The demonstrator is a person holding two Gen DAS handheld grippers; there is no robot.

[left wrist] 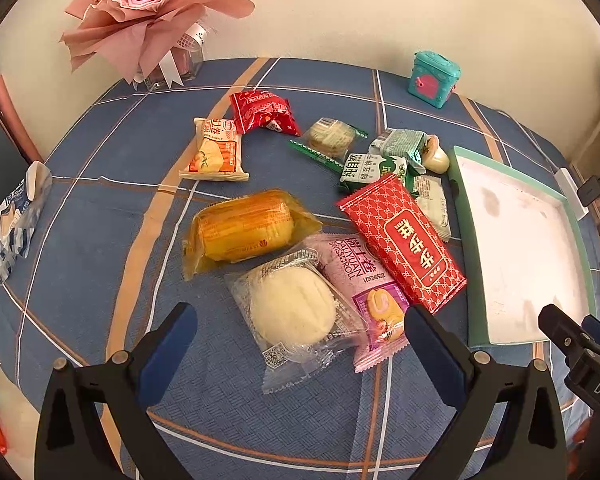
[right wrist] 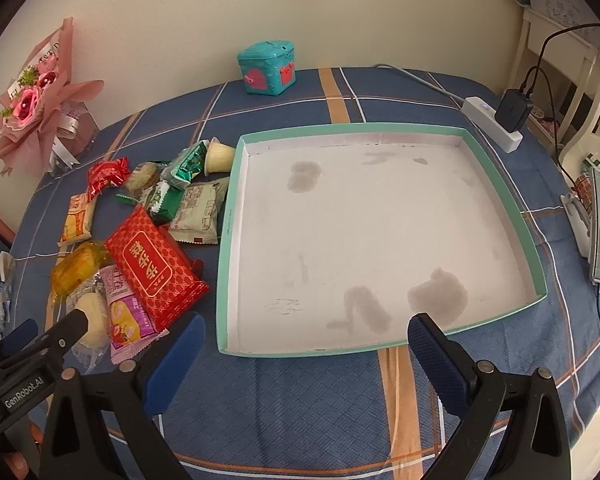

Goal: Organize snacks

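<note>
- The left gripper [left wrist: 300, 344] hangs low over the blue plaid tablecloth [left wrist: 100, 208] with its jaws spread wide and nothing between them; the white bun [left wrist: 292, 312] in its clear wrapper lies just ahead, in the lower middle of the left wrist view.
- The right gripper [right wrist: 304, 344] is also wide open and empty, poised at the near rim of the tray [right wrist: 228, 208], which fills the centre of the right wrist view and holds nothing yet.
- The snacks sit in a loose pile left of the tray: a red packet [left wrist: 404, 240] rests on a pink roll pack [left wrist: 364, 280], with a yellow cake [left wrist: 244, 228] just beside.
- I'd judge the bun the natural first pick. Close on the wrapper's middle, not its slippery sealed edge, and squeeze gently so the soft bun isn't crushed.
- Lift it clear of the pink pack it touches before carrying it across to the tray.
</note>
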